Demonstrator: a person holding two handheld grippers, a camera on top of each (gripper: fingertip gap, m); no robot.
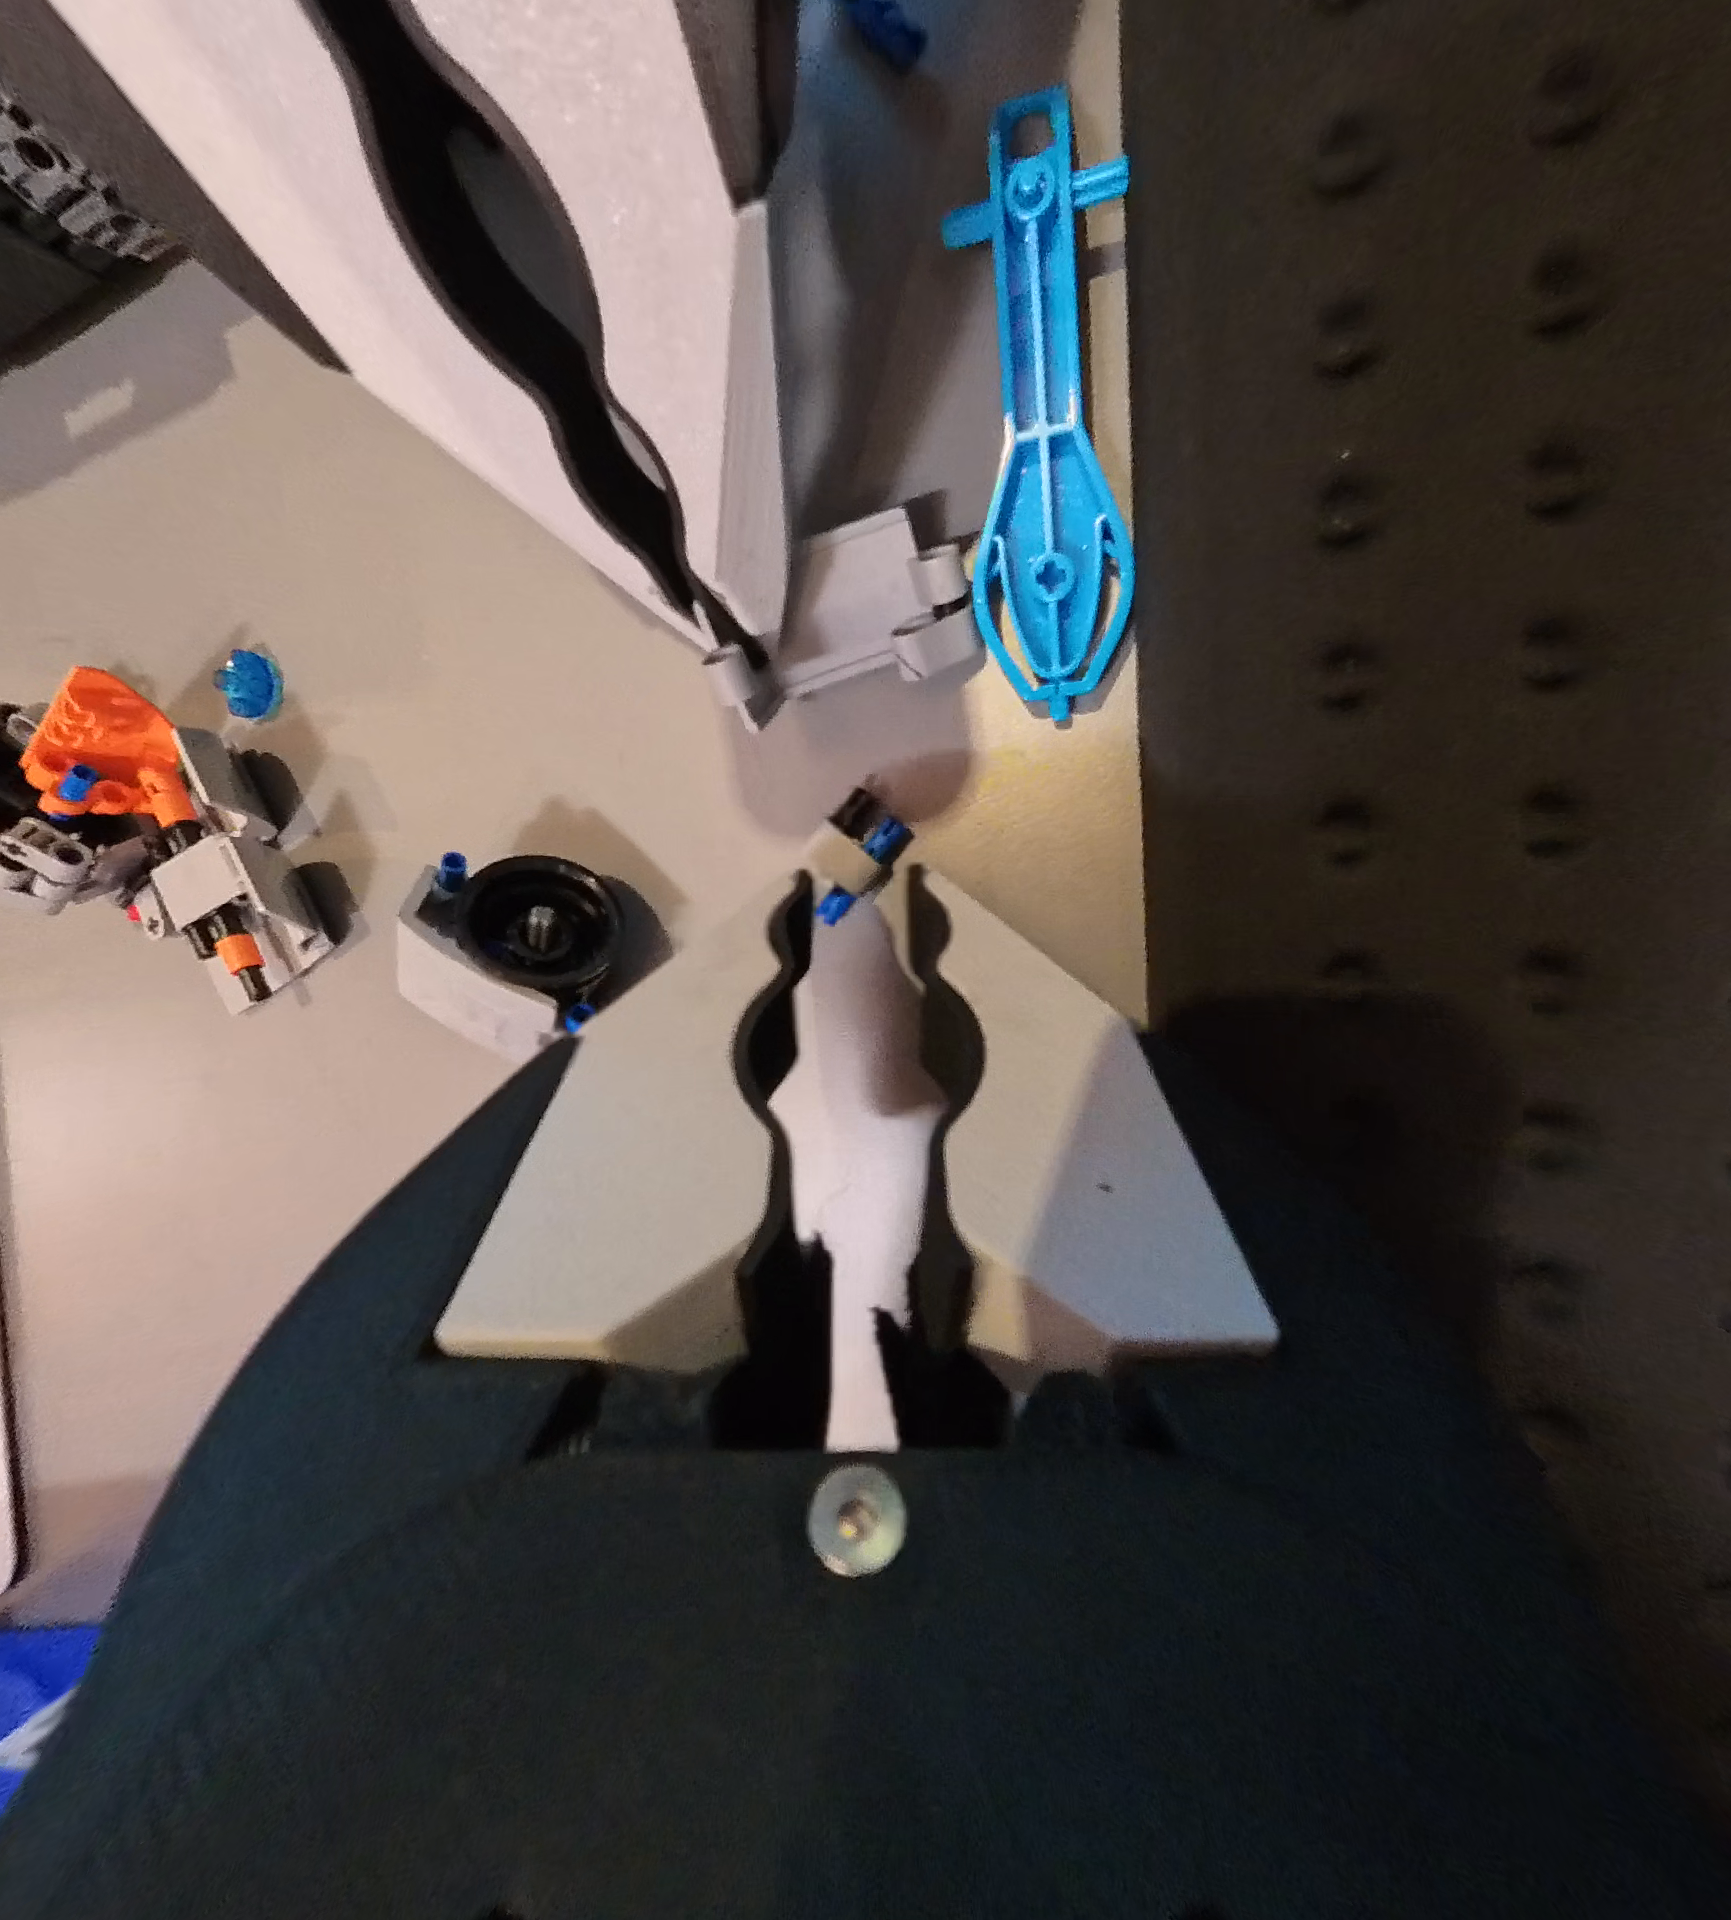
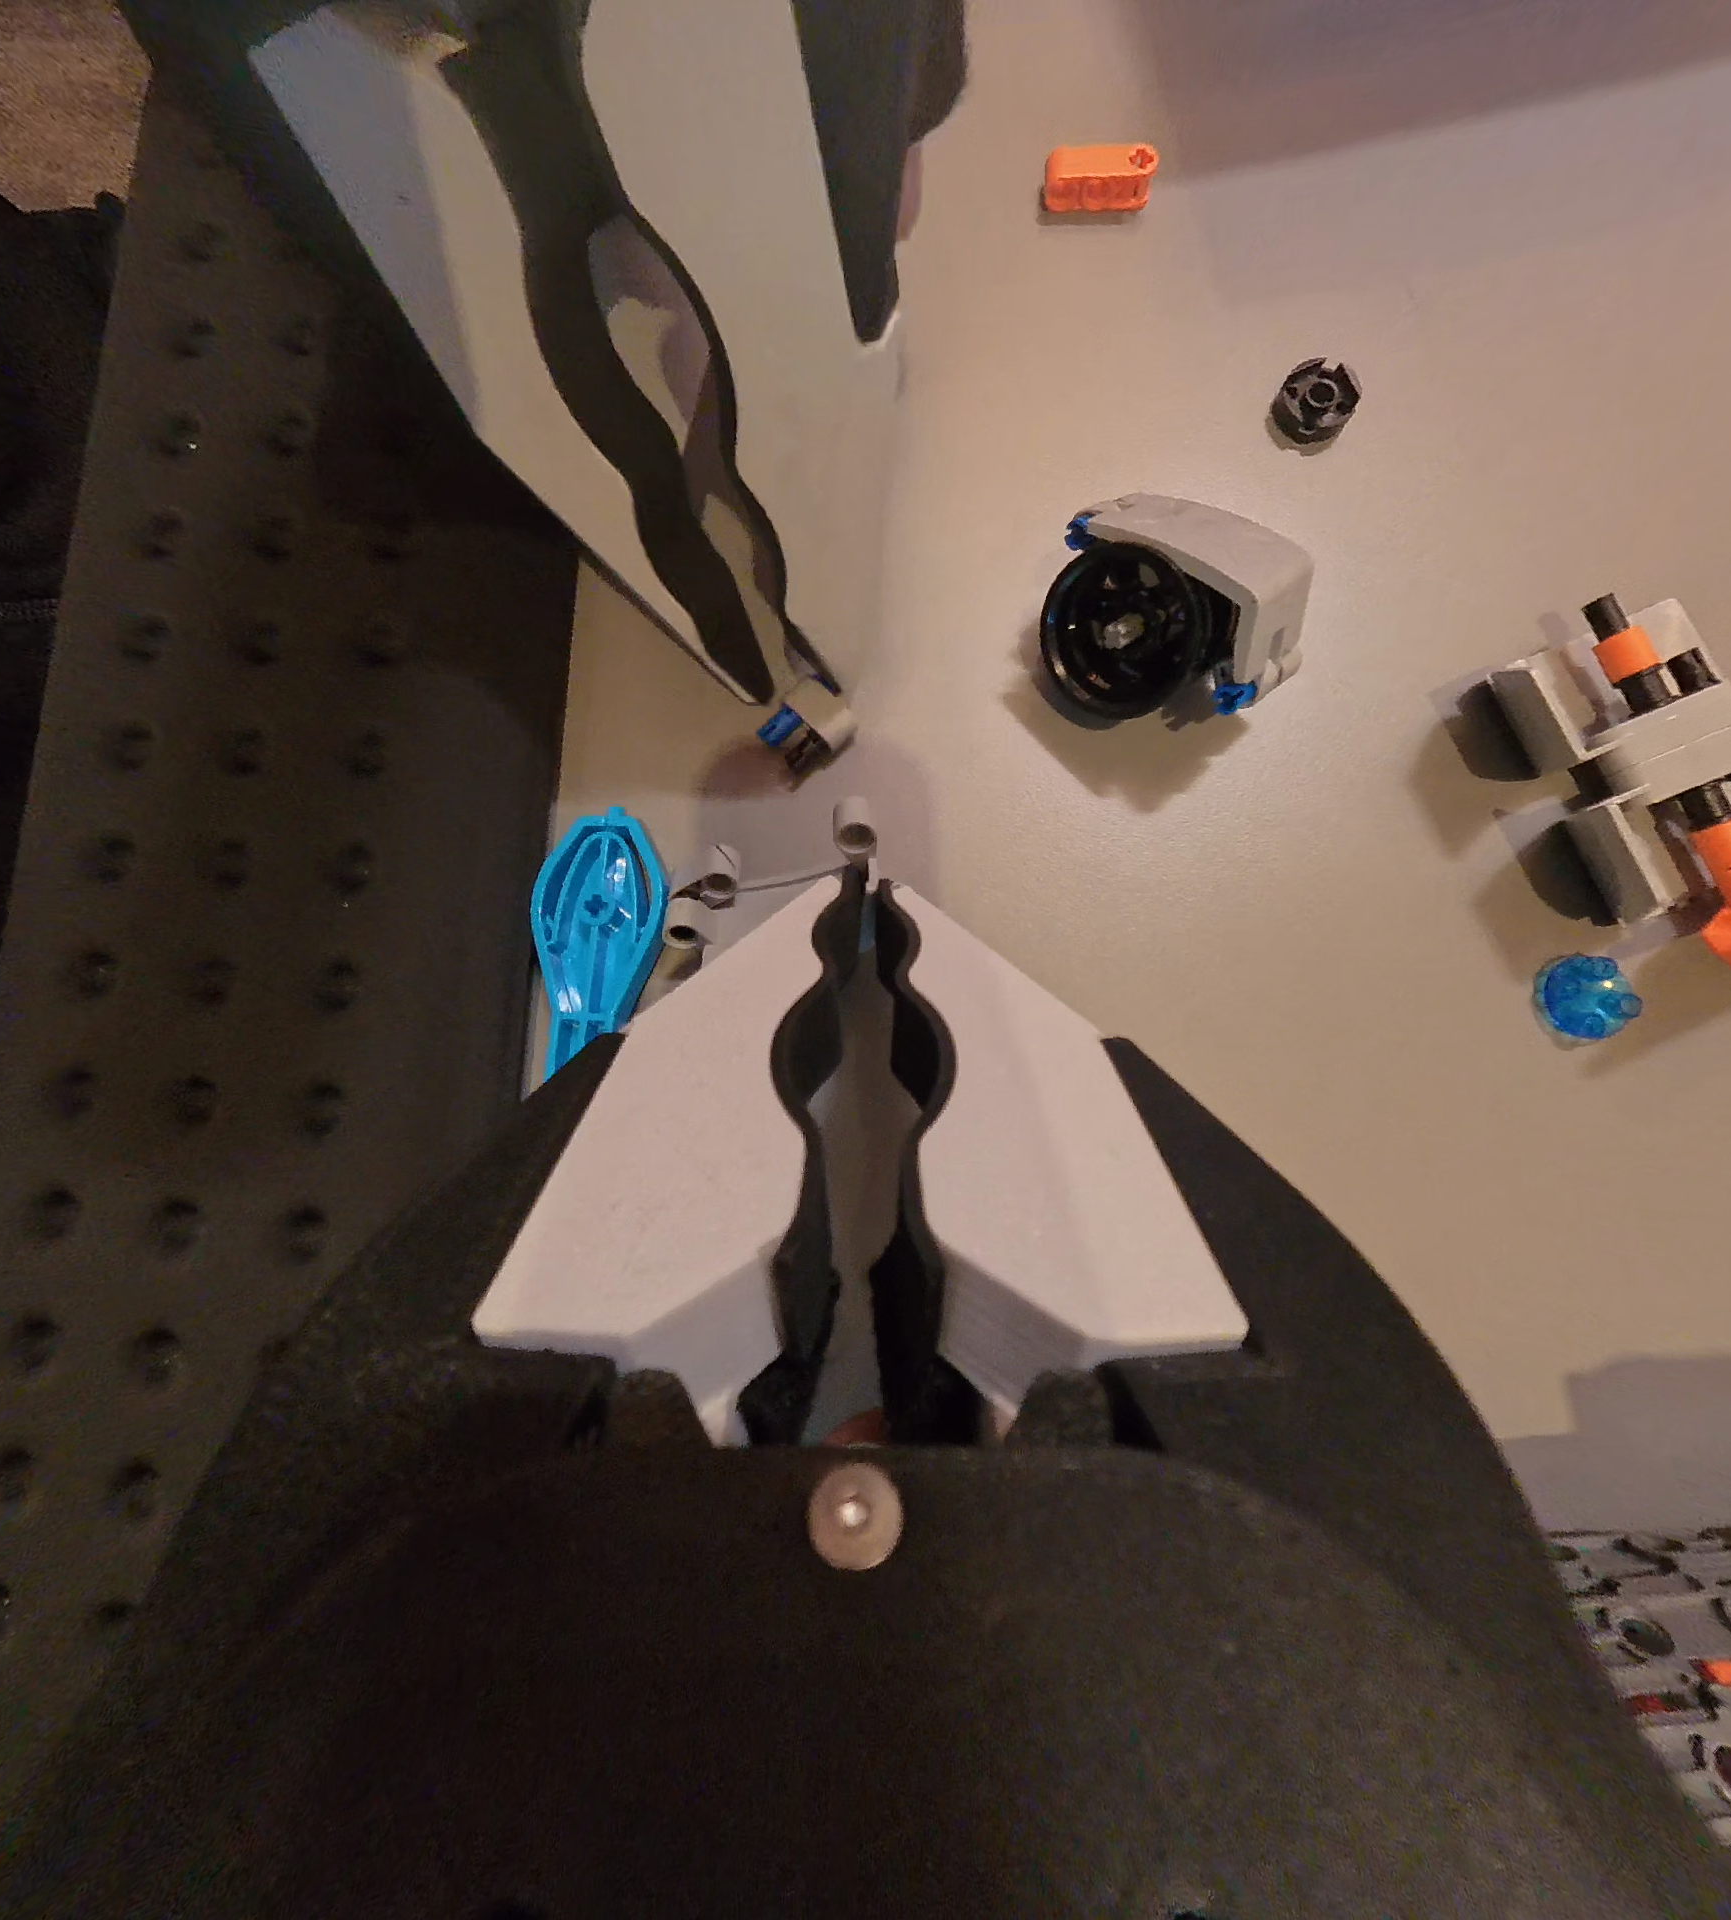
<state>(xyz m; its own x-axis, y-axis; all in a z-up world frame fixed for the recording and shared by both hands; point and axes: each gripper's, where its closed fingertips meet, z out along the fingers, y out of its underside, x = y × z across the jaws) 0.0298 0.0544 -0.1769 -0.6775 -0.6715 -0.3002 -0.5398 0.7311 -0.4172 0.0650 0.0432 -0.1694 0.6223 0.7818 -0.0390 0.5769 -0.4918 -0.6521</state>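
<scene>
Left gripper (image 1: 856, 883): fingers clenched on one small grey piece with blue pins (image 1: 866, 847), pinched at the tips, just above the table (image 1: 269, 1143). In the right wrist view the same piece (image 2: 807, 724) shows at 11 o'clock from the right gripper's tips, apart from them.

Right gripper (image 2: 866, 883): fingers clamped on one flat grey hinged panel (image 1: 866, 603). In its own view only the panel's edge and round knuckles (image 2: 856, 840) stick out past the tips. In the left wrist view the panel sits at 12 o'clock from the held piece, close but not touching.

Left wrist view, left to right:
- 1 grey and orange brick assembly (image 1: 128, 821), 9 o'clock
- 1 clear blue round stud (image 1: 248, 681), beside it
- 1 black wheel in a grey housing (image 1: 528, 935), near the left tips
- 1 long blue paddle-shaped part (image 1: 1043, 416), 1 o'clock, lying against the black perforated board (image 1: 1463, 623)

Extra in the right wrist view:
- 1 orange connector (image 2: 1100, 177), 1 o'clock
- 1 small black round piece (image 2: 1315, 398), 2 o'clock

Count of blue pins on the wheel housing: cannot tell exactly.
</scene>
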